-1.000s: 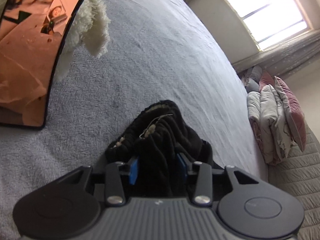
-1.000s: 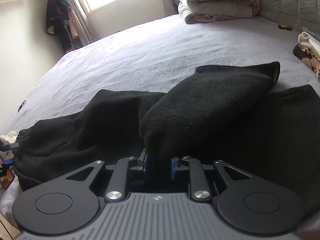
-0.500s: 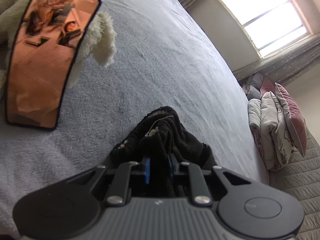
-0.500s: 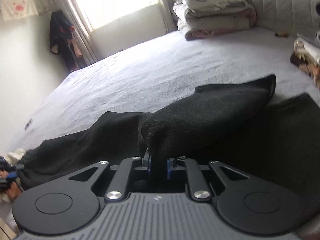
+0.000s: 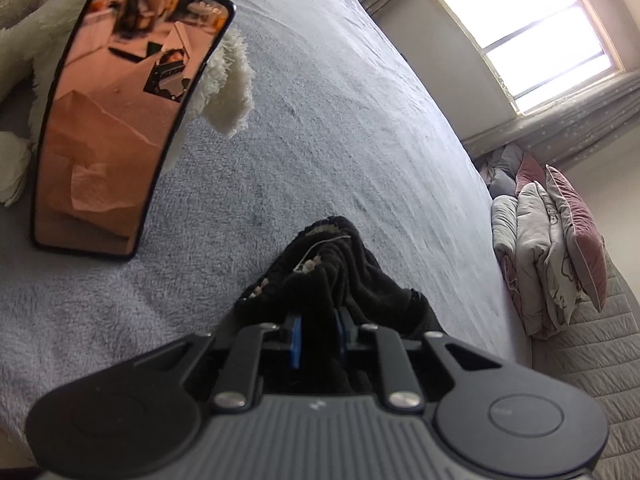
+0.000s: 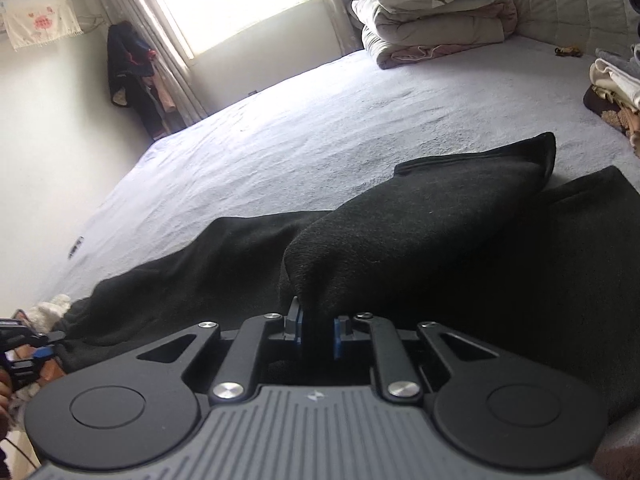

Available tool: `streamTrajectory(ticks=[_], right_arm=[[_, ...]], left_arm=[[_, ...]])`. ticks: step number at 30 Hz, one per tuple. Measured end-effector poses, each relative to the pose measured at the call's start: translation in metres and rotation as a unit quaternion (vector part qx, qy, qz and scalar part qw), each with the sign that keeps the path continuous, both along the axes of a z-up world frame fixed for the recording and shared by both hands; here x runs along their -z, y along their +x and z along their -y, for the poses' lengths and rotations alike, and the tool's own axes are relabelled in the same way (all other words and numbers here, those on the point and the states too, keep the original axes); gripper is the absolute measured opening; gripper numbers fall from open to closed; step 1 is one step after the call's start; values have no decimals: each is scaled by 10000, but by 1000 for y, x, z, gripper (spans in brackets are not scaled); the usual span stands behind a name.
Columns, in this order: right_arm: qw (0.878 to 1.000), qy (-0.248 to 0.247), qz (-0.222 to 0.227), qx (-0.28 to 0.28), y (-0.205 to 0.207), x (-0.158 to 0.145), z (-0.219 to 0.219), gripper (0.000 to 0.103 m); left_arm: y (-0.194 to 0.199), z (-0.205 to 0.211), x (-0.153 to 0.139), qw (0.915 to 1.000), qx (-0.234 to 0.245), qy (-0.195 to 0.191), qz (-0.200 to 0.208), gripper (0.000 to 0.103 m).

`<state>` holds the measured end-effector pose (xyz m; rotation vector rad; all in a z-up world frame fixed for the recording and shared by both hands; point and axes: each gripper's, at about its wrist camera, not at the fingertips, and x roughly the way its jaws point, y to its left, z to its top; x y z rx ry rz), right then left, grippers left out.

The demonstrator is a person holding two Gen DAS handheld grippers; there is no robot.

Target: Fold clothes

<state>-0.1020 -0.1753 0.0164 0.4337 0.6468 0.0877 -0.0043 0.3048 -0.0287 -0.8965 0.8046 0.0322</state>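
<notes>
I have both grippers clamped on the black garment (image 6: 420, 240), which lies spread across the grey bedspread (image 6: 320, 132): the left gripper (image 5: 316, 334) has its blue pads nearly together on a bunched, ribbed end of the cloth, and the right gripper (image 6: 316, 334) is likewise pinched on a thick doubled fold near the garment's other side. My read is that I am at the start of a lift-and-carry to lay one part over the rest. To do it well I want to raise both ends together and level, keeping the span between them taut (slack in the middle will drag and wrinkle), then carry the held edge over until it lines up with the far edge before letting go. On the left I should mind the phone (image 5: 120, 120) propped against the white plush toy (image 5: 224, 92), just beyond the bunched end, since a wide swing could knock it.
</notes>
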Motion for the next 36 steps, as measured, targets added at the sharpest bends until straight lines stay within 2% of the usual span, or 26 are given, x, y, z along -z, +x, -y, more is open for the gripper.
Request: streamTrajectory(ticks=[3, 8, 12, 15, 16, 19, 21, 24, 26, 30, 31, 33, 36], right_arm=[[9998, -98, -94, -122, 0, 1, -2, 15], [9937, -741, -763, -349, 16, 20, -22, 15], [9831, -1448, -995, -509, 23, 33, -42, 15], [9762, -1790, -1081, -581, 26, 40, -52, 18], [9751, -1847, -1076, -588, 25, 40, -53, 19], [9785, -1693, -1087, -454, 23, 36, -46, 22], [9816, -1533, -1079, -354, 19, 28, -38, 31], [9830, -1493, -1031, -273, 11, 13, -30, 45], [9834, -1494, -995, -263, 8, 3, -20, 48], [9861, -1385, -897, -183, 9, -13, 0, 54], [9864, -1399, -860, -117, 10, -16, 7, 54], [9865, -1443, -780, 33, 13, -20, 19, 55], [9862, -1452, -737, 290, 21, -18, 45, 56]], left_arm=[[0, -1, 2, 10000, 18, 69, -32, 17], [7, 12, 21, 9972, 129, 571, -460, 18], [9, 24, 22, 9937, 223, 978, -493, 20], [7, 28, 15, 9912, 94, 1231, -471, 38], [6, 30, 12, 9902, 46, 1319, -462, 47], [1, 36, -2, 9870, -44, 1560, -371, 48], [-6, 42, -15, 9845, -124, 1737, -221, 48], [-16, 54, -35, 9807, -120, 1953, 23, 56], [-19, 63, -44, 9796, -17, 2002, 143, 64], [-23, 84, -57, 9787, 278, 2004, 353, 72], [-22, 92, -58, 9798, 423, 1916, 378, 77], [-17, 110, -54, 9820, 830, 1655, 382, 79], [-2, 146, -45, 9775, 1576, 1360, 346, 79]])
